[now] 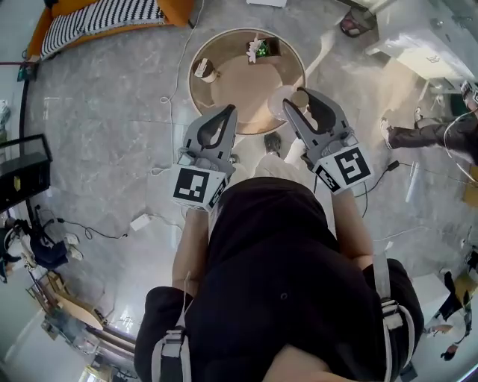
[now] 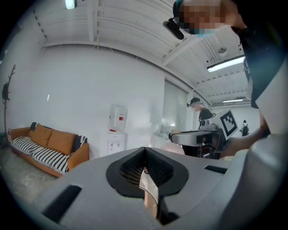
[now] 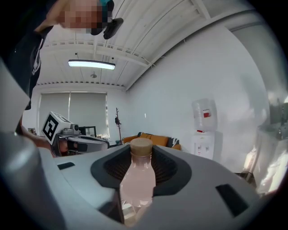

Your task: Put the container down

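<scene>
The container is a pale pink bottle (image 3: 137,179) with a tan cap, and my right gripper (image 3: 141,155) is shut on its body. In the head view the bottle (image 1: 288,106) points up and away at the near edge of the round wooden table (image 1: 224,86), held in the air by the right gripper (image 1: 300,103). My left gripper (image 1: 226,113) is raised beside it, over the table's near rim. In the left gripper view its jaws (image 2: 145,152) are closed together with nothing held. Both grippers point roughly level into the room.
On the round table sit a small green-and-white item (image 1: 259,48) and a cup (image 1: 203,69). A striped orange sofa (image 1: 97,19) stands at the far left and a water dispenser (image 2: 116,128) by the wall. Another person's legs (image 1: 429,133) are at the right. Cables cross the grey floor (image 1: 112,134).
</scene>
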Demonstrator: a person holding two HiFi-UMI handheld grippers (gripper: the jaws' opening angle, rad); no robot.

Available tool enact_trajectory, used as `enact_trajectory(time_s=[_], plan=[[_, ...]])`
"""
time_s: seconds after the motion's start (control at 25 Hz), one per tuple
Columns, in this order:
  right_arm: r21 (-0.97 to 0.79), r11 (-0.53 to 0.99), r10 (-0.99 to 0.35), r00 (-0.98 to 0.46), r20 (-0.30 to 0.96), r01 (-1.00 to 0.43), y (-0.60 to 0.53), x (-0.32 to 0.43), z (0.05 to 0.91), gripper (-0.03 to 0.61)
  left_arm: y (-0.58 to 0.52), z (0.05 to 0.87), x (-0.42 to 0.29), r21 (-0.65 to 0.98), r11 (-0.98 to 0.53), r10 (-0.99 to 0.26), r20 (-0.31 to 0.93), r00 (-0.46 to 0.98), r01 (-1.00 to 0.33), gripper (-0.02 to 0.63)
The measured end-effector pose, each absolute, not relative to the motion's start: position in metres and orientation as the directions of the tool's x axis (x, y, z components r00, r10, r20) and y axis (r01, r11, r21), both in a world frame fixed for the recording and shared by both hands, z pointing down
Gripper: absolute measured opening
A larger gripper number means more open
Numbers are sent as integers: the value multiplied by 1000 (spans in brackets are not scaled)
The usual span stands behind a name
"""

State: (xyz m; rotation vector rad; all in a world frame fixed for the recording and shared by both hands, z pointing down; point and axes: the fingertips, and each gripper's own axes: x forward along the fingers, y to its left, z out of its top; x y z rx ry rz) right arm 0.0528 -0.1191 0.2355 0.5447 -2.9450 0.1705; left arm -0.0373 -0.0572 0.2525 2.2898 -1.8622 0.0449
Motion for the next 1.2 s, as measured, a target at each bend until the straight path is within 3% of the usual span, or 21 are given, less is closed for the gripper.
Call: enact_trajectory(time_s=[0.52,1.2], plan=[[-149,984,-63,-975,214,-97,-147,33,305,141,-51,288,-30,162,129,-974,205,-94,-978,18],[-154,986,-9,-934,358,-69,-175,0,417,142,-62,357,-51,231,254,-936,305,-178,-939,18]])
